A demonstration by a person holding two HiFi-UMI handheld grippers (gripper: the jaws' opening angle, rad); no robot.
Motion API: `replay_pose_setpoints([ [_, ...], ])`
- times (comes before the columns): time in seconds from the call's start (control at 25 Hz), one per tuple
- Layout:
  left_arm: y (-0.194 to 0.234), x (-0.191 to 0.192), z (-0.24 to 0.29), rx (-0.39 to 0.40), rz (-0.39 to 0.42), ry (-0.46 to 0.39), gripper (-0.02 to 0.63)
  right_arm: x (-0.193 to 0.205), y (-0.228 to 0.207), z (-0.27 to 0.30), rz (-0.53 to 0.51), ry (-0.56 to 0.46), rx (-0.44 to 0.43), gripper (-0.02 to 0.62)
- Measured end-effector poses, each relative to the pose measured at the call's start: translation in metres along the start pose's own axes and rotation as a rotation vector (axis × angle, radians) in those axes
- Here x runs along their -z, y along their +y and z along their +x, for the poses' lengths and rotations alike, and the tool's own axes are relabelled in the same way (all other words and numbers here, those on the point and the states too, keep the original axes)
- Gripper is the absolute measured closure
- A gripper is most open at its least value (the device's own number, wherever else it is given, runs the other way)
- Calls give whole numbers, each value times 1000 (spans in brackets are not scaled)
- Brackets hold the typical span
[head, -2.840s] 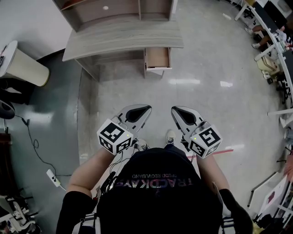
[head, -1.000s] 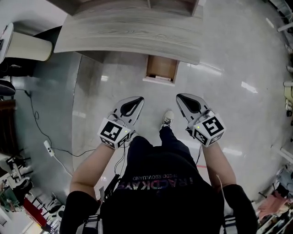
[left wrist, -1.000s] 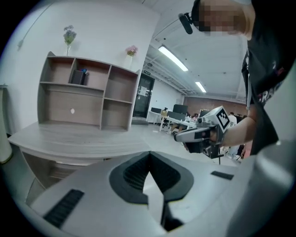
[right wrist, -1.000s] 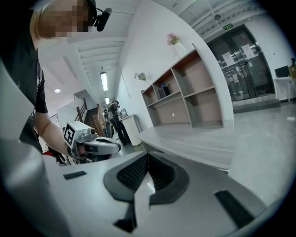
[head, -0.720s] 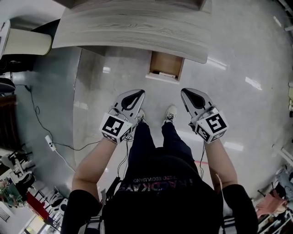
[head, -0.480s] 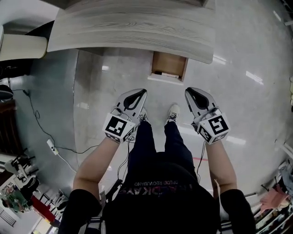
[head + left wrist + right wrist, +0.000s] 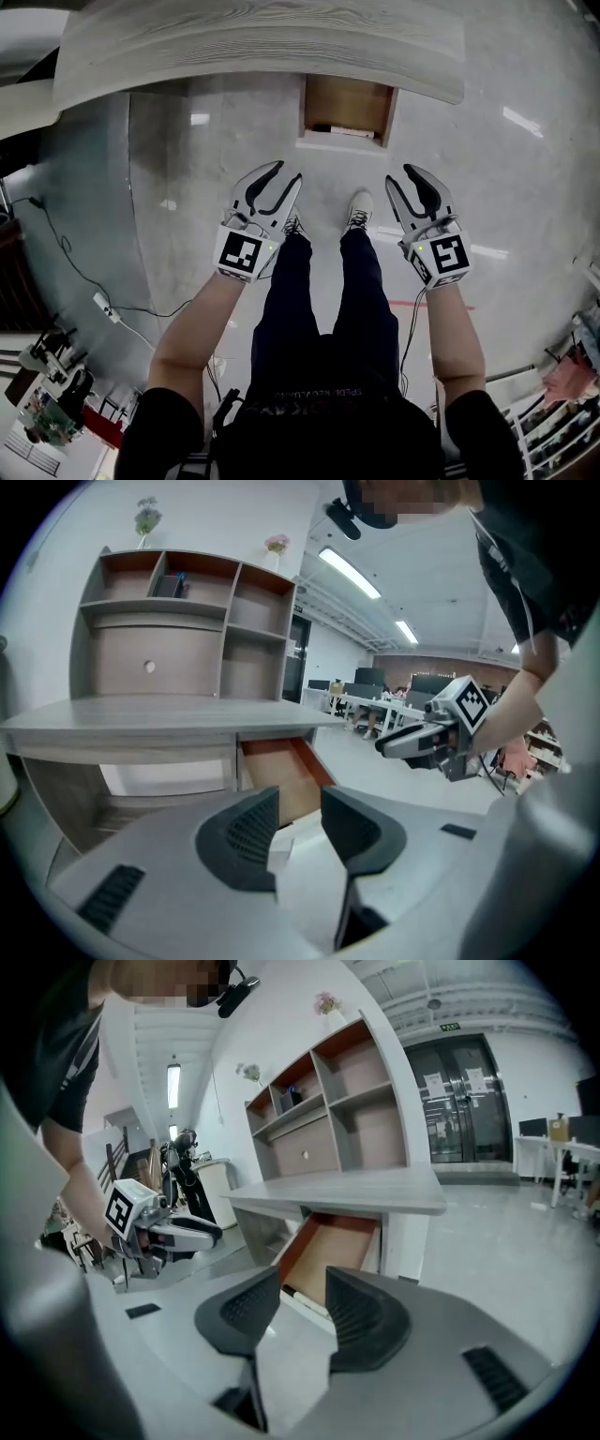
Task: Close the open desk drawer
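Left gripper and right gripper have sunk toward one open drawer, both opening empty.

Bright ceiling strips glare off the glossy floor; fisheye edges curve

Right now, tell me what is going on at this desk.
A person stands facing a grey wooden desk, with a hand-held gripper in each hand. The desk's drawer is pulled out, just ahead of the person. The left hand-held gripper and the right hand-held gripper are held out toward it, short of touching it. Both have their jaws opening, with nothing between them. The drawer has not been pushed in yet.
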State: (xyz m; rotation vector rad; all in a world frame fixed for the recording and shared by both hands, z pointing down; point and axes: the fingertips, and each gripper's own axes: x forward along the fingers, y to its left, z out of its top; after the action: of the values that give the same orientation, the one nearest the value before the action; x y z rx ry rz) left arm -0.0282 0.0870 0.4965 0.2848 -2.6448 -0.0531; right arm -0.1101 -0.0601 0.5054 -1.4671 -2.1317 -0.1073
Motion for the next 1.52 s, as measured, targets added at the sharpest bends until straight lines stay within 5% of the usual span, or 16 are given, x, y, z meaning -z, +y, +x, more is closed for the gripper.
replay_pose_setpoints([
  [0.52,30,88,42,-62,-2,54,413,79,-35,47,-28,50,126,392],
  [0.84,30,78,68,-30,19,-73,376,90,-38,72,-86,39,130,377],
  [1.52,38,62,93,-39,41,-135,411,82,-51,100,-22,8,208,357],
])
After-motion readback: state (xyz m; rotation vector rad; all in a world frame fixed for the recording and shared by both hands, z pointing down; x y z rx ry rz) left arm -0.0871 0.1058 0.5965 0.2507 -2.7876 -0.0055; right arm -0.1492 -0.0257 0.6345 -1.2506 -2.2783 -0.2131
